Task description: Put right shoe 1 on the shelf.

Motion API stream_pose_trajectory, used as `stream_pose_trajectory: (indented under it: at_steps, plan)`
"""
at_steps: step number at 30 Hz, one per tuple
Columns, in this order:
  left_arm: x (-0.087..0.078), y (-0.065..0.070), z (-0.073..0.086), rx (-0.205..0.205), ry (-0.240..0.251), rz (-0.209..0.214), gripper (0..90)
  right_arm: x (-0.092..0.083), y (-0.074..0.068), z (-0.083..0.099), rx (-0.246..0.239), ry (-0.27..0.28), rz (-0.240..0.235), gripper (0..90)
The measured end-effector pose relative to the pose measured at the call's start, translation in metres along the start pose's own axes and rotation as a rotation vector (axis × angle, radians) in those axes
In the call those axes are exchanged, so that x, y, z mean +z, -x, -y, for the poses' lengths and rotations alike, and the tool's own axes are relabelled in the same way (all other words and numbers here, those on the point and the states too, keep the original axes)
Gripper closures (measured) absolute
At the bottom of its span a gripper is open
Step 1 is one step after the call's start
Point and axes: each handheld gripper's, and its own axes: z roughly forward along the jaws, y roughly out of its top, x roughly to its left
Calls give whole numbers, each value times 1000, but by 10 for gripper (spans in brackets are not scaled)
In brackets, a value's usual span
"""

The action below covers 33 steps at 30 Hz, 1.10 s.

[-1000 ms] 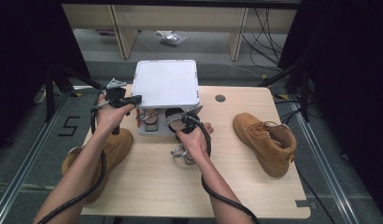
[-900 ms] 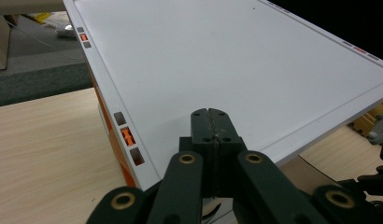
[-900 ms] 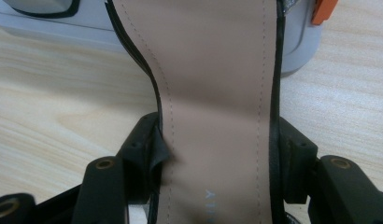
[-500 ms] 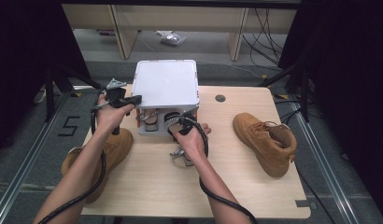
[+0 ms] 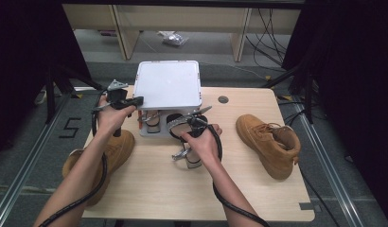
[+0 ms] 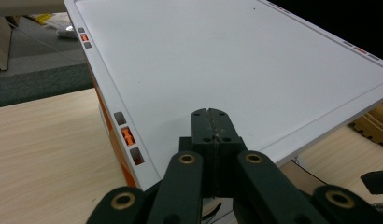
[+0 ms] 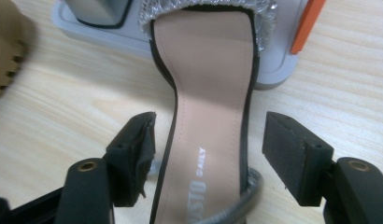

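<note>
Right gripper (image 7: 208, 154) jaws have just been opening, now apart around the sandal (image 7: 206, 116) without pressing it, so it looks released. Sandal's toe sits at the white box (image 5: 168, 85) front. Left gripper (image 6: 212, 126) jaws together over the box lid.

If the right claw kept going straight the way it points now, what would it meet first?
Probably the sandal: its insole lies between the open right claw jaws, running ahead to the grey shoe rack. How far the claw stands above it is unclear.
</note>
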Motion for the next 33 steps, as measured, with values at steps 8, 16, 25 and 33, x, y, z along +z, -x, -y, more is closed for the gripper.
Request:
stream_pose_trajectory:
  at_steps: [8, 16, 25, 33]
  plan:
    - [0, 0, 0, 8, -6, -3, 896, -34, 11, 7, -27, 21, -24, 704]
    - [0, 0, 0, 8, -6, -3, 896, -40, 24, 27, -39, -55, -15, 894]
    - [0, 0, -1, 4, -2, 4, 896, -33, 28, 52, -67, -133, -45, 900]
    - [0, 0, -1, 14, -11, -2, 896, -24, 27, 70, -118, -213, -26, 900]
